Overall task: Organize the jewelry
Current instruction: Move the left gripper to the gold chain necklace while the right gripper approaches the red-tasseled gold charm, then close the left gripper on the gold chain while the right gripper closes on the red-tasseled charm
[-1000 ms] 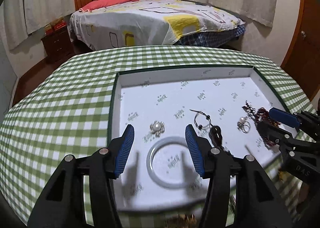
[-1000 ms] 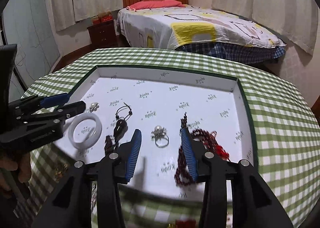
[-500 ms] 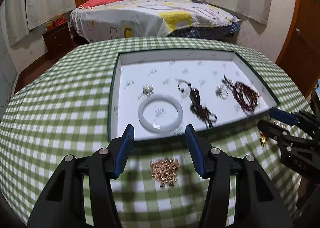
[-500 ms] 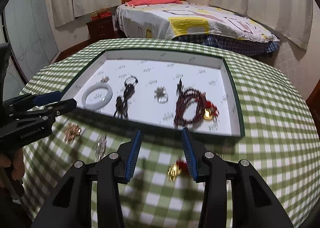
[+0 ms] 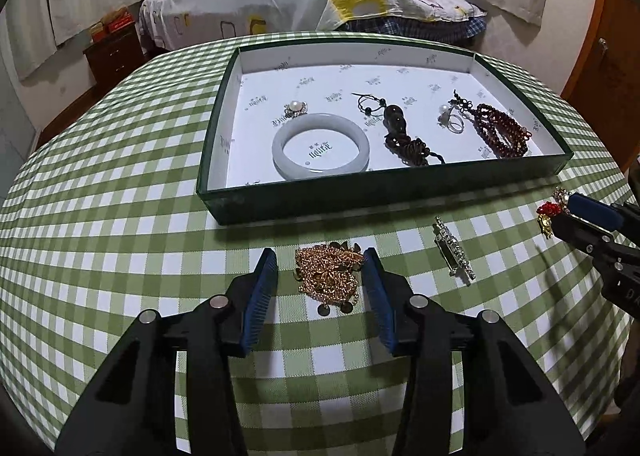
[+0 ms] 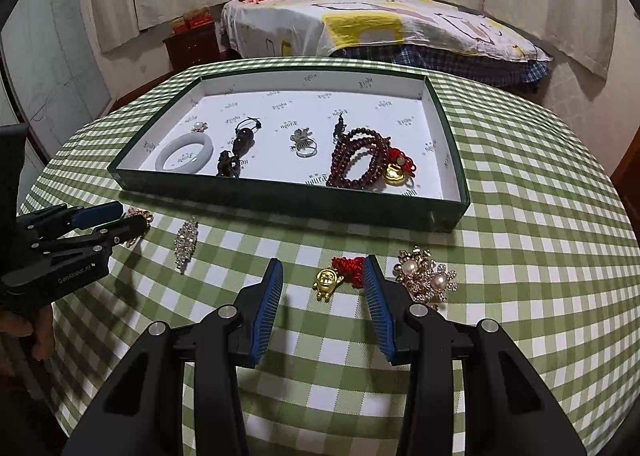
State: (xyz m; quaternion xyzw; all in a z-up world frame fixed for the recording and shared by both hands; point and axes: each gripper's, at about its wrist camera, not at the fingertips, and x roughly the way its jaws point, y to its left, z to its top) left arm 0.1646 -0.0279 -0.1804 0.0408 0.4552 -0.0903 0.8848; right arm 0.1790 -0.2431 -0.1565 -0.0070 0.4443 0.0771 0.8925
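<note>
The round desk under a green-and-white checked cloth (image 5: 120, 215) carries a shallow dark-green tray with a white printed lining (image 5: 384, 195), lying ahead of both tools. Inside it, the left wrist view shows a pale jade bangle (image 5: 320, 145), a dark brown knotted pendant on a cord (image 5: 400, 127), a coil of dark red beads (image 5: 500, 129) and a silver ring (image 5: 454, 121). Only the right wrist view shows the red knot with a gold charm (image 6: 396, 169) lying against those beads.

The left tool (image 5: 320, 276) hangs low over a tangled gold chain (image 5: 328, 272) on the cloth; its jaws have just been closing and stand partly open, the chain between the blue pads, the right pad close against it, though contact is hard to judge. To its right lies a slim rhinestone brooch (image 5: 454, 252).

The right tool (image 6: 322, 280) is partly open and holds nothing; a small gold figure on a red knot (image 6: 340, 276) lies between its tips, the knot near the right pad. Just right of that pad sits a pearl-and-crystal brooch (image 6: 426, 276), which the left wrist view barely catches.
</note>
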